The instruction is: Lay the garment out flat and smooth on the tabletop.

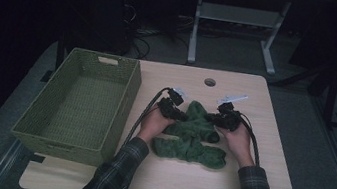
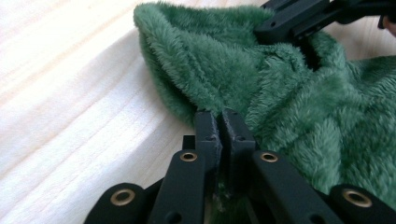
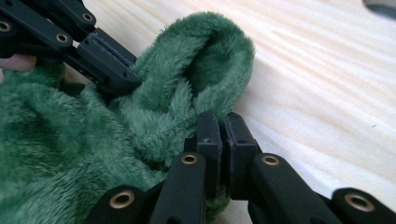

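A pale wood-grain table with rounded corners and a round cable hole at 12 o'clock stands in a dim room; a white frame and loose cables lie on the grey floor beyond. On the table's 9 o'clock side sits a woven olive basket, rectangular, with a slot handle in its far wall.

The cloth lies crumpled at the table's middle: deep green, thick plush pile, bunched into soft lobes, with a rolled edge pointing to 12 o'clock.

The left gripper has its black jaws pinched together on the cloth's rim at 10 o'clock. The right gripper likewise clamps the rim at 2 o'clock.
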Demonstrator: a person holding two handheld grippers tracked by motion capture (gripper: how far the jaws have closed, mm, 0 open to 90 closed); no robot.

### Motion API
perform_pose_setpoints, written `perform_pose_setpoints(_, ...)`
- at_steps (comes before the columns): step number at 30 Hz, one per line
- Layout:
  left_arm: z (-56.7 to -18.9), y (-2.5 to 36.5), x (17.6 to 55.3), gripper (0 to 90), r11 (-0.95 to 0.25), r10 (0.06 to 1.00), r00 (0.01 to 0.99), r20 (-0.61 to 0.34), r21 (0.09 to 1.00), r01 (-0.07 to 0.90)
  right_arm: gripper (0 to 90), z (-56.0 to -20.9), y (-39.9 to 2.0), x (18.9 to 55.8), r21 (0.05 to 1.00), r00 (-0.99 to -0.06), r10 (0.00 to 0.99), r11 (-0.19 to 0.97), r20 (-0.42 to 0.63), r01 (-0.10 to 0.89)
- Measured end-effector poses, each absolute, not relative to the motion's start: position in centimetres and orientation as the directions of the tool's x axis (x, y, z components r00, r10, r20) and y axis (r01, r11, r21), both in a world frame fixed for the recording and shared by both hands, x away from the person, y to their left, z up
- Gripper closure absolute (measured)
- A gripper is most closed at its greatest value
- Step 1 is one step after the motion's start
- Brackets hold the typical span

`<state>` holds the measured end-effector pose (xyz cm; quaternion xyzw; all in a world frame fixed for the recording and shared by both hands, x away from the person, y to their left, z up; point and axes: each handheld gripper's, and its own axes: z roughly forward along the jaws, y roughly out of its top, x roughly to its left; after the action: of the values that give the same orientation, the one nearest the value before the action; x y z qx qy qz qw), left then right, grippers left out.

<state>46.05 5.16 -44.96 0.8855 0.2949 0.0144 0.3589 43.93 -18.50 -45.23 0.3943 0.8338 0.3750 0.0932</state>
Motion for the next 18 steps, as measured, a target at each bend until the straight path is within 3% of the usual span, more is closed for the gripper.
perform_pose_setpoints(11,-42.0,8.6,45.7,87.6,-0.49,0.631,0.772,-0.082,0.729,0.478,86.1,-42.8,-19.8,43.2,0.792,-0.66,0.745,0.344,0.097,0.504)
perform_pose_setpoints(18,-42.6,9.7,45.8,87.8,-0.461,0.665,0.743,-0.074,0.742,0.487,86.1,-43.7,-20.7,43.8,0.775,-0.632,0.755,0.29,0.175,0.561)
